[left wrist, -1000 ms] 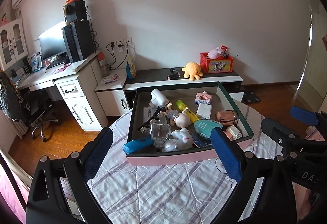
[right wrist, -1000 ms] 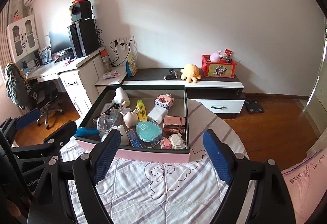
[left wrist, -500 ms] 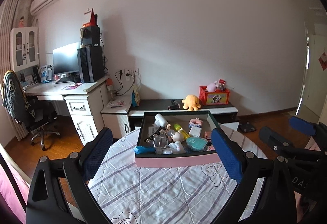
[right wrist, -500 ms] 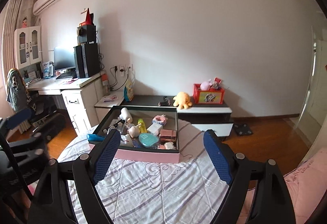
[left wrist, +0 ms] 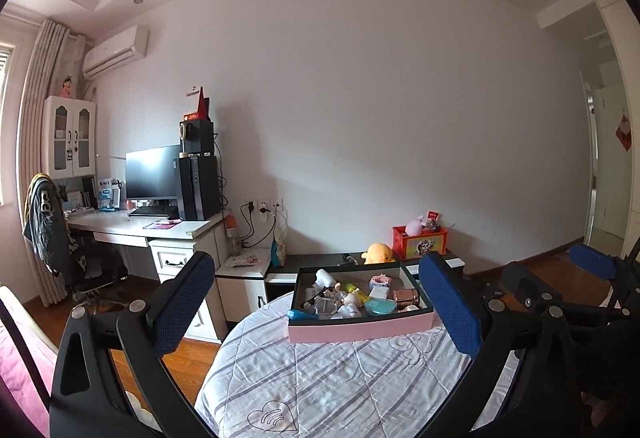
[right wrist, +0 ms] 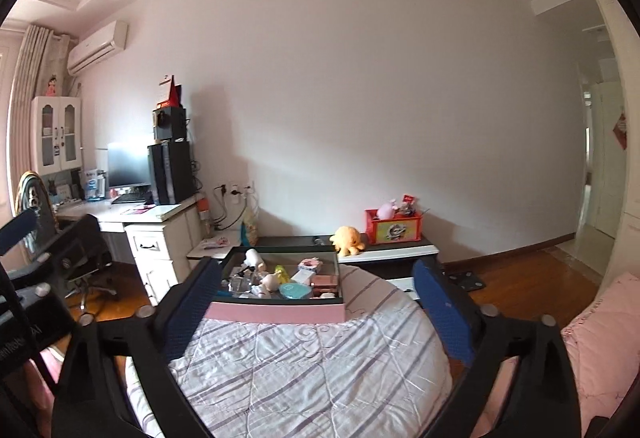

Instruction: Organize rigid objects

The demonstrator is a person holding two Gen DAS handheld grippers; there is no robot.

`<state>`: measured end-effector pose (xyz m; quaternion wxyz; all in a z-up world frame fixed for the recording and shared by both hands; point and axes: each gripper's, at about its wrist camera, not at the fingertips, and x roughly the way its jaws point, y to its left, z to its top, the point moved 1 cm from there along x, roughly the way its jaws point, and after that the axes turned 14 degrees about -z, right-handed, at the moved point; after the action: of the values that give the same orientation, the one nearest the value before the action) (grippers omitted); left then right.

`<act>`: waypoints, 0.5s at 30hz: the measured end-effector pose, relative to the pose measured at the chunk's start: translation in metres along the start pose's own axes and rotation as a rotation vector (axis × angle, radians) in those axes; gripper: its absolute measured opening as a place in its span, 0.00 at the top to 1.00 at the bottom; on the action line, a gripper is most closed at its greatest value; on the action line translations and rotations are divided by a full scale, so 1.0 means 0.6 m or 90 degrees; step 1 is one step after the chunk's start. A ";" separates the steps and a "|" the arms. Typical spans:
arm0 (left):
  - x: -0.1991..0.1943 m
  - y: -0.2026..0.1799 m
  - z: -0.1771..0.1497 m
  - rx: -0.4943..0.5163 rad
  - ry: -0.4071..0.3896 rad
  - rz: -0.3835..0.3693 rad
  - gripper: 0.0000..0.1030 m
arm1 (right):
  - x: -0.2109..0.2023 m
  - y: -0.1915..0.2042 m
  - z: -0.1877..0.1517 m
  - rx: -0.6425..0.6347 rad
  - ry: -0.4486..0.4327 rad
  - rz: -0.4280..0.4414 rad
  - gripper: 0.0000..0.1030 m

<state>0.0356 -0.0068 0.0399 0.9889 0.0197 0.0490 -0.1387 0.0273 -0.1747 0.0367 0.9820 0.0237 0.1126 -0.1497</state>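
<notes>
Left wrist view: the left gripper (left wrist: 320, 314) is held up with its blue-padded fingers (left wrist: 182, 302) spread wide apart, holding nothing. Between them, farther off, sits the shallow pink-sided box with a dark rim (left wrist: 360, 330) on a round bed covered in a white quilt with purple stripes (left wrist: 320, 386). The box is crowded with small rigid things: a teal oval case (left wrist: 378, 306), a blue pen-like tube (left wrist: 302, 315), a rose-gold cylinder (left wrist: 406, 295), a white bottle (left wrist: 325, 276) and a yellow tube (left wrist: 354, 288), lying touching one another. The right gripper (left wrist: 592, 266) shows at the right edge of this view. From the right wrist view, the right gripper (right wrist: 316, 312) is likewise wide apart and holds nothing, with the same box (right wrist: 280, 312) lying between its fingers on the quilt (right wrist: 312, 370). Behind the bed a low black-topped cabinet (right wrist: 384, 252) carries an orange plush octopus (right wrist: 349, 238) and a red toy crate (right wrist: 394, 230); a white desk (right wrist: 132, 216) with a monitor (right wrist: 128, 166) stands to the left.
</notes>
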 end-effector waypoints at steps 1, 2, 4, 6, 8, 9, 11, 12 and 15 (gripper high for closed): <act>-0.010 0.004 0.001 -0.006 -0.006 0.004 0.00 | -0.009 -0.001 -0.001 0.002 -0.008 0.008 0.00; -0.018 0.006 0.000 -0.010 -0.010 0.006 0.00 | -0.018 -0.002 -0.002 0.003 -0.013 0.024 0.00; -0.032 0.009 -0.002 -0.011 -0.014 0.014 0.00 | -0.030 -0.002 -0.002 0.008 -0.019 0.030 0.00; -0.043 0.010 -0.004 -0.007 -0.016 0.014 0.00 | -0.042 0.001 0.000 0.003 -0.027 0.031 0.00; -0.054 0.009 -0.007 -0.001 -0.018 0.017 0.00 | -0.052 0.002 0.001 0.001 -0.032 0.029 0.00; -0.061 0.006 -0.008 -0.001 -0.020 0.017 0.00 | -0.057 0.002 0.002 0.002 -0.035 0.032 0.00; -0.069 0.005 -0.010 -0.001 -0.021 0.014 0.00 | -0.066 0.000 0.003 0.005 -0.038 0.032 0.00; -0.074 0.004 -0.010 0.000 -0.022 0.015 0.00 | -0.070 -0.001 0.004 0.006 -0.041 0.031 0.00; -0.082 0.000 -0.010 0.007 -0.029 0.020 0.00 | -0.081 -0.001 0.004 0.003 -0.046 0.033 0.00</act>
<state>-0.0119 0.0066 0.0391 0.9917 0.0226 0.0251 -0.1241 -0.0177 -0.1612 0.0504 0.9889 0.0238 0.0763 -0.1253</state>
